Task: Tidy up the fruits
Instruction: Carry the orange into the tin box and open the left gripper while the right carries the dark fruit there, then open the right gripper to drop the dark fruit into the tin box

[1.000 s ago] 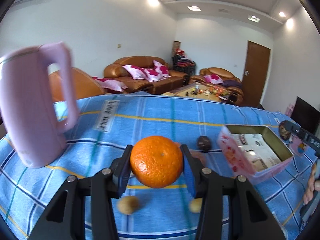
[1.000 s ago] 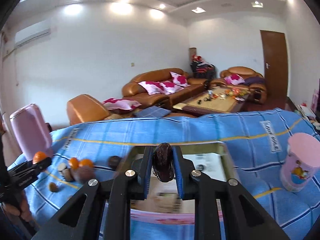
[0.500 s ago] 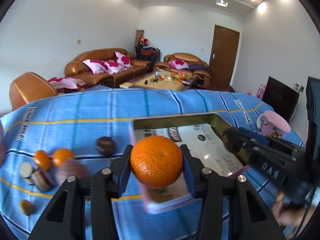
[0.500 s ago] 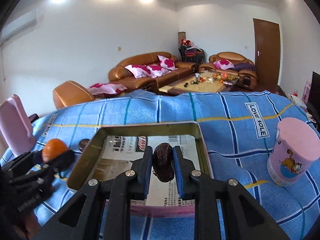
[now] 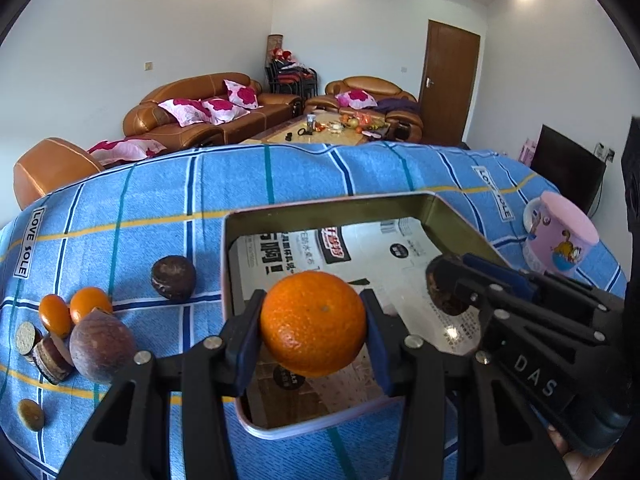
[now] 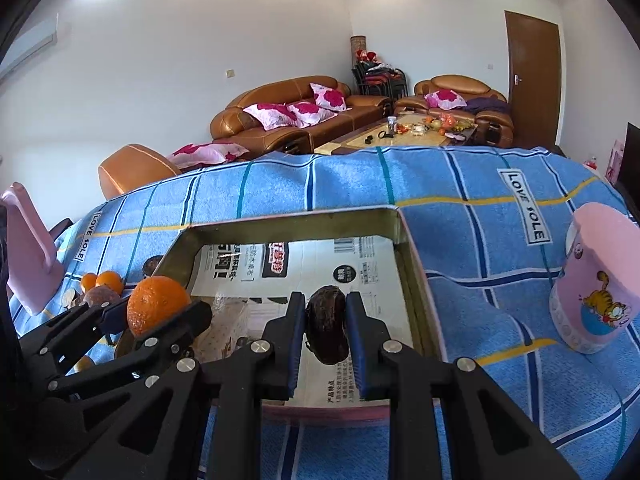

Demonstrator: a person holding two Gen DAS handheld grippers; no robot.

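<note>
Orange (image 5: 313,322) now hovering mid-frame over tin (image 5: 328,208), clamped in left gripper (image 5: 312,330) | right gripper (image 6: 326,326) pinching dark fruit (image 6: 326,324) there | both nearing drop-off

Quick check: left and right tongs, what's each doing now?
Left tongs: closed on the round orange mandarin.
Right tongs: closed on the dark brown wrinkled fruit.

pink jug (image 6: 28,252): cut off by the left edge of the right wrist view; only handle and part of the body are seen.
tin box (image 5: 230,264): near wall is hidden behind the orange (image 5: 313,322).
coffee-table items (image 6: 432,125): too small to be told apart.
</note>
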